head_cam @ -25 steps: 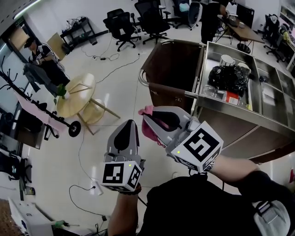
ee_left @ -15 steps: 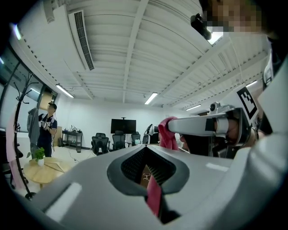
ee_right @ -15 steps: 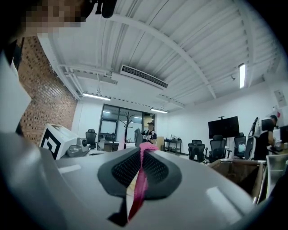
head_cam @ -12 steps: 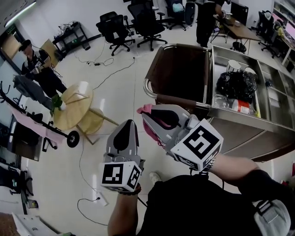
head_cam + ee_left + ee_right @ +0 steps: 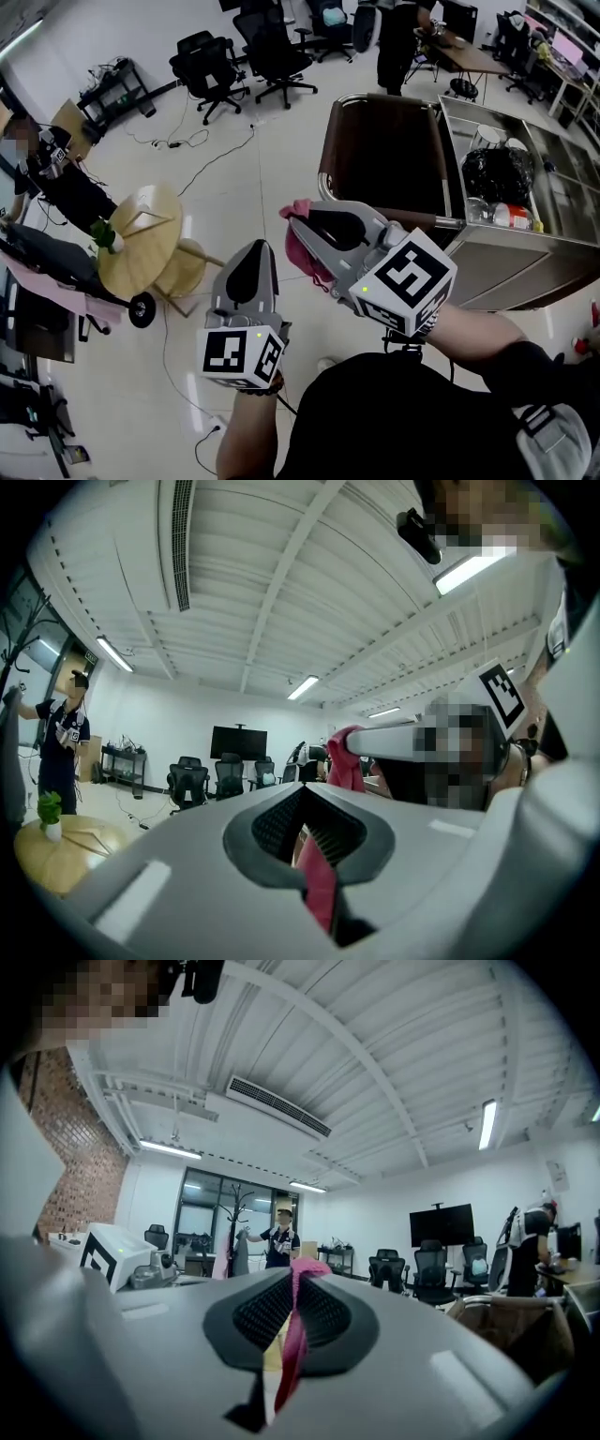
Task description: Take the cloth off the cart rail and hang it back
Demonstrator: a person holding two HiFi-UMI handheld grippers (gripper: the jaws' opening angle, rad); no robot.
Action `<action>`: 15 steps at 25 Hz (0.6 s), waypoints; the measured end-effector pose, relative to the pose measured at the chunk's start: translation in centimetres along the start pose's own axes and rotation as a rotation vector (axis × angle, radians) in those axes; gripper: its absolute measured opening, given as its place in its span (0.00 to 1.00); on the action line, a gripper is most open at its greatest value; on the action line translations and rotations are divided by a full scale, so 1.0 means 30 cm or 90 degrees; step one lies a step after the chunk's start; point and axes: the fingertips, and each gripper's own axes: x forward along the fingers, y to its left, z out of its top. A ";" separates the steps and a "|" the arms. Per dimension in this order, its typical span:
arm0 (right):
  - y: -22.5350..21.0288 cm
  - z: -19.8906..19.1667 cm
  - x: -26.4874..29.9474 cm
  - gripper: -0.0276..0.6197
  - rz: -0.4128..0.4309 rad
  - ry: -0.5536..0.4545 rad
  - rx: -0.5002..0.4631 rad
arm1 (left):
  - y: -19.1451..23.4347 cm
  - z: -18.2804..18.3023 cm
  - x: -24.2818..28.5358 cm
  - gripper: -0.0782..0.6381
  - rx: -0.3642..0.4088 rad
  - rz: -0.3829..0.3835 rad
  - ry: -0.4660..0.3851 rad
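Left gripper (image 5: 255, 249) and right gripper (image 5: 300, 216) point upward side by side — jaws of each pinching cloth (image 5: 302, 262).

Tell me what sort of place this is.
Probably an open office or lab workspace: rolling office chairs, a large dark screen and a work desk, with a steel cart nearby.

Cloth (image 5: 304, 259) pink; cart (image 5: 384, 150) brown (steel-grey on top); round table (image 5: 141, 239) yellow-tan; office chairs (image 5: 202, 61) black.

no readable text, labels, brands, numbers or signs in any view
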 end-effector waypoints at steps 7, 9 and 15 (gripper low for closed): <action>0.026 0.013 0.260 0.06 -0.047 0.022 0.004 | 0.248 0.016 -0.007 0.11 -0.035 -0.039 -0.003; 0.027 -0.005 0.337 0.06 -0.055 0.027 0.005 | 0.319 -0.005 -0.004 0.11 -0.043 -0.051 -0.004; -0.019 0.042 0.328 0.06 -0.059 0.024 0.013 | 0.301 0.021 0.041 0.11 -0.050 -0.053 -0.007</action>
